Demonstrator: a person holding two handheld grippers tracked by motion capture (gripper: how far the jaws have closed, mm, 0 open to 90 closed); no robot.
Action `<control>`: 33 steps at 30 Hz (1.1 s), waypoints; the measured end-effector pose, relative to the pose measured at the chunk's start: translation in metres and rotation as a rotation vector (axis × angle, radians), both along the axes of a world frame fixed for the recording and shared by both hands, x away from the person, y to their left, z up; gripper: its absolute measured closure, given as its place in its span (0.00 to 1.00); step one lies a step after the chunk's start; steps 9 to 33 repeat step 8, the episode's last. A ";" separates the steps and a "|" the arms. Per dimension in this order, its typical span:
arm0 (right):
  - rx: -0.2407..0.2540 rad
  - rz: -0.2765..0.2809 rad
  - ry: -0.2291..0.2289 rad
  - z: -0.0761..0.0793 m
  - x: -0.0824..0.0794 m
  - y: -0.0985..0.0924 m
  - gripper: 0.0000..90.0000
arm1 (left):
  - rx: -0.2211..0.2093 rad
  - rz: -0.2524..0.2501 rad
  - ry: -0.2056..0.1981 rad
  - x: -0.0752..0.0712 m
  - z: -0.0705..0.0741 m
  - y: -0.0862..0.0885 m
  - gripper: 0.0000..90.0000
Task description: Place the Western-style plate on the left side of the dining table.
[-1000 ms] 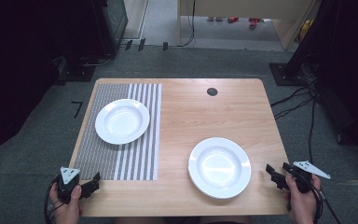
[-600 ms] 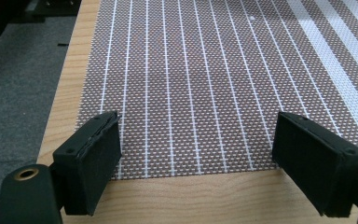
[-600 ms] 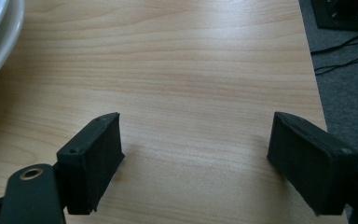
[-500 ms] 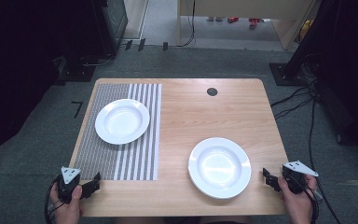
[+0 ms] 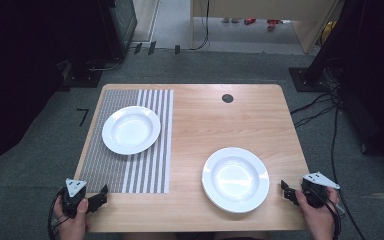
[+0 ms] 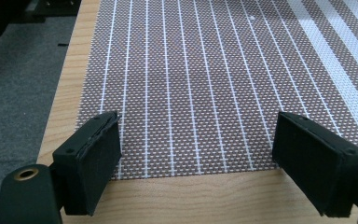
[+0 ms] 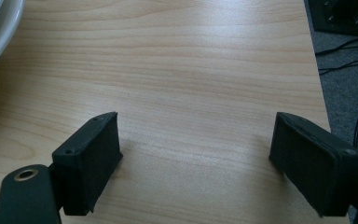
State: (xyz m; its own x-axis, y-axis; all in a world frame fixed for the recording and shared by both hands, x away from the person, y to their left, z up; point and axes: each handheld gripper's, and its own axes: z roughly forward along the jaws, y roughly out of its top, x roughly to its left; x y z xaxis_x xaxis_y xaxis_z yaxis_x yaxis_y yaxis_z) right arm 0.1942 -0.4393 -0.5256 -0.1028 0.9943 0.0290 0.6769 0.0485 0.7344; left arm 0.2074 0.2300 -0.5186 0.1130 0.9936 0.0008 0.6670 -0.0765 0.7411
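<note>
Wooden desk (image 5: pixel 195 125): right gripper (image 5: pixel 291 191), jaws just widened and empty, at right edge facing stacked plates (image 5: pixel 235 178); left gripper (image 5: pixel 96 200) apart, idle at mat (image 5: pixel 130 167) corner.

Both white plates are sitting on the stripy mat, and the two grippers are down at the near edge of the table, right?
Not quite. Just one plate sits on the stripy mat. The other plate lies on the bare wooden table, near the right gripper. The high view shows it. The left gripper is at the near edge too.
</note>
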 end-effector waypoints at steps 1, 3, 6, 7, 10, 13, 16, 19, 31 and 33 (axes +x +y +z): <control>0.000 0.001 0.000 0.000 0.000 0.000 0.18 | 0.000 0.000 0.000 0.000 0.000 0.000 0.17; -0.001 0.003 -0.001 0.000 0.000 0.000 0.18 | 0.000 0.000 0.000 0.000 0.000 0.000 0.17; -0.001 0.003 -0.001 0.000 0.000 0.000 0.18 | 0.000 0.000 0.000 0.000 0.000 0.000 0.17; -0.001 0.004 -0.001 0.000 0.000 0.000 0.17 | 0.001 0.000 0.000 0.000 0.000 0.000 0.17; -0.001 0.004 -0.001 0.000 0.000 0.000 0.17 | 0.000 0.000 0.000 0.000 0.000 0.000 0.17; -0.001 0.004 -0.001 0.000 0.000 0.000 0.17 | 0.000 0.000 0.000 0.000 0.000 0.000 0.17; -0.001 0.004 -0.001 0.000 0.000 0.000 0.17 | 0.000 0.000 0.000 0.000 0.000 0.000 0.17; -0.001 0.004 -0.001 0.000 0.000 0.000 0.17 | 0.000 0.000 0.000 0.000 0.000 0.000 0.17; -0.001 0.004 -0.001 0.000 0.000 0.000 0.17 | 0.000 0.000 0.000 0.000 0.000 0.000 0.17; -0.001 0.004 -0.001 0.000 0.000 0.000 0.17 | 0.000 0.000 0.000 0.000 0.000 0.000 0.17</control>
